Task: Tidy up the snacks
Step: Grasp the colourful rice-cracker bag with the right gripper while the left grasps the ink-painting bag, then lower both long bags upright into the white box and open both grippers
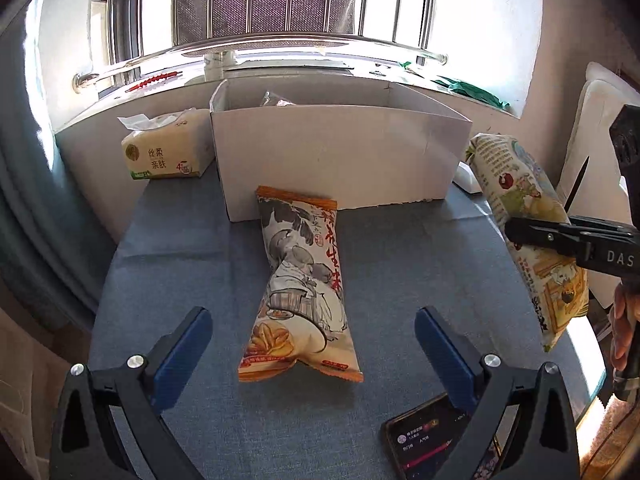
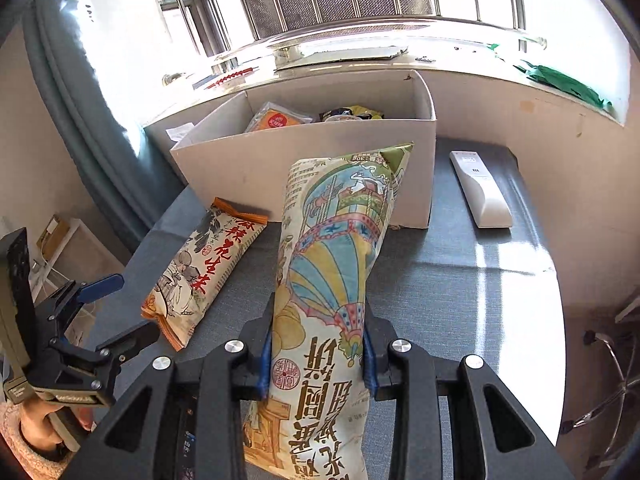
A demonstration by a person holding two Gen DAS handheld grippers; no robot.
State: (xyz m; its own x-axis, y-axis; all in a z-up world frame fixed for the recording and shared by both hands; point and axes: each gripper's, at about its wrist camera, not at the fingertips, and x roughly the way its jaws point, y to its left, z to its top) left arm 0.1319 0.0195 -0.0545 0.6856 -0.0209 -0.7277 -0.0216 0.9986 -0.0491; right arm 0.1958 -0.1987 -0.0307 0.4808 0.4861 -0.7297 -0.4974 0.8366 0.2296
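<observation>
An orange-edged peanut snack bag (image 1: 300, 284) lies on the blue tablecloth in front of a white cardboard box (image 1: 340, 160). My left gripper (image 1: 314, 354) is open, its blue pads either side of the bag's near end, empty. My right gripper (image 2: 316, 356) is shut on a green and yellow snack bag with a balloon picture (image 2: 336, 264), held above the table and pointing toward the box (image 2: 304, 168). That bag and the right gripper also show at the right of the left wrist view (image 1: 524, 216). The box holds several snacks (image 2: 280, 120). The peanut bag (image 2: 204, 268) lies left of the held bag.
A tissue pack (image 1: 164, 148) stands left of the box. A white remote (image 2: 480, 188) lies right of the box. A phone (image 1: 424, 440) lies at the table's near right. A windowsill and barred window run behind the box.
</observation>
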